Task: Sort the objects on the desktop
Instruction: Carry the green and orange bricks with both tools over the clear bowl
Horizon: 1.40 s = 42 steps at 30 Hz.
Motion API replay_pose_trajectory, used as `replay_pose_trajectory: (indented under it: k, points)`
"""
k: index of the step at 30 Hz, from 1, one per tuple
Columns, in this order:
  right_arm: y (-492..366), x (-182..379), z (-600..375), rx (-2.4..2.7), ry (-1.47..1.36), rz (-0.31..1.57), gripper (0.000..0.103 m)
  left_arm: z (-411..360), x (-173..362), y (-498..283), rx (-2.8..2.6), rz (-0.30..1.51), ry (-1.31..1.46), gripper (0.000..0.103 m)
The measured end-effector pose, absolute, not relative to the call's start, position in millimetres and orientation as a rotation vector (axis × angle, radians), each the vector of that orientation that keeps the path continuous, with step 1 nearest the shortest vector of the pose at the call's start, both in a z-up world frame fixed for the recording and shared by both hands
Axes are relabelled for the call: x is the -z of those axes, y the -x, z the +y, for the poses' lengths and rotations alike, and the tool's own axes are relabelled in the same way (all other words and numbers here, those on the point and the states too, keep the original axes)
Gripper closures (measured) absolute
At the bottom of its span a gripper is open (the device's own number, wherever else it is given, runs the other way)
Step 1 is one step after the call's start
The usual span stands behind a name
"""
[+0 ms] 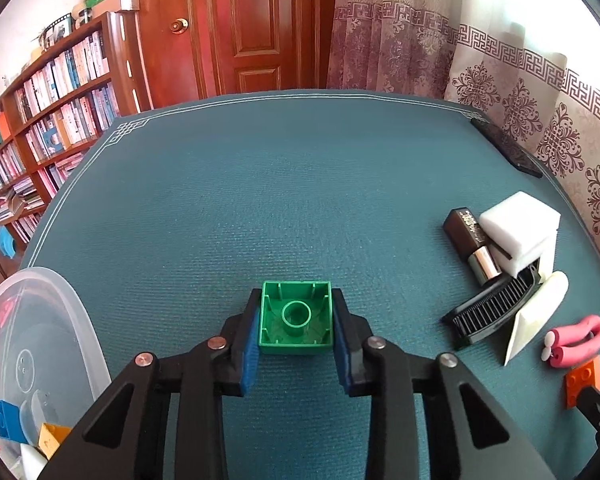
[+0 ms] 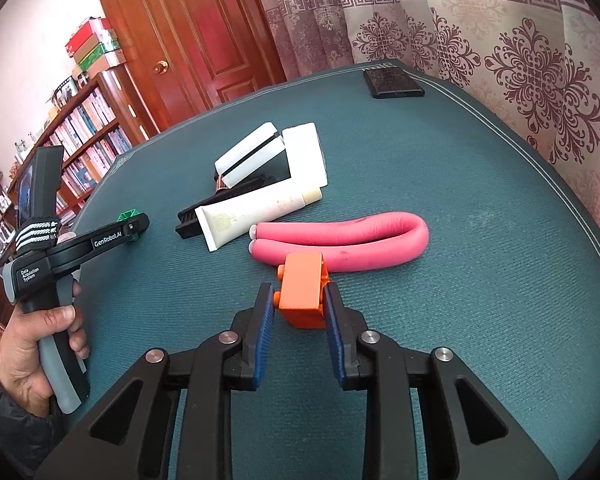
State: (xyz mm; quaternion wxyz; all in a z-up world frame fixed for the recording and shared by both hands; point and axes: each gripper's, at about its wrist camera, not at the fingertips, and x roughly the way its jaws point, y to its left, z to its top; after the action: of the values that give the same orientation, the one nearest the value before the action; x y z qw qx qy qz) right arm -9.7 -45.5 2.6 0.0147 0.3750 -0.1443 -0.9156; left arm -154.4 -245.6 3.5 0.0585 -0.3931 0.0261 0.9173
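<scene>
My left gripper (image 1: 296, 322) is shut on a green toy brick (image 1: 296, 328), hollow underside toward the camera, above the teal mat. The same gripper (image 2: 134, 228) shows in the right wrist view with the green brick (image 2: 128, 214) at its tip. My right gripper (image 2: 300, 306) is shut on an orange brick (image 2: 303, 294) just in front of a bent pink foam roller (image 2: 348, 240). At the right edge of the left wrist view, the orange brick (image 1: 584, 378) and the pink roller (image 1: 576, 340) appear again.
A clear plastic bin (image 1: 40, 344) at the left holds a blue brick (image 1: 6, 420) and a yellow brick (image 1: 52, 438). A pile at right has a white sponge (image 1: 520, 232), brown lipstick (image 1: 470, 240), black comb (image 1: 492, 308) and white tube (image 2: 256, 212). A black phone (image 2: 394, 82) lies at the far edge.
</scene>
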Motion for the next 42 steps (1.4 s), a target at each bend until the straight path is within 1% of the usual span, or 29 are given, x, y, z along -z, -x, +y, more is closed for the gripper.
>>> replay_pose_trajectory:
  k: [10,22,34,42]
  points:
    - [0,-6,-47,2.852,-1.156,-0.477,0.076,-248,-11,124,-2.773,0.050,1.145,0.068]
    - [-6,-19,-71,2.840,-1.111,-0.420,0.077,-266,-31,96,-2.783,-0.012,1.069,0.068]
    - [-5,-34,-105,2.815,-1.057,-0.348,0.078,-308,-46,77,-2.838,-0.088,1.020,0.068]
    - [3,-46,-144,2.751,-1.004,-0.292,0.078,-350,-55,68,-2.910,-0.128,0.999,0.068]
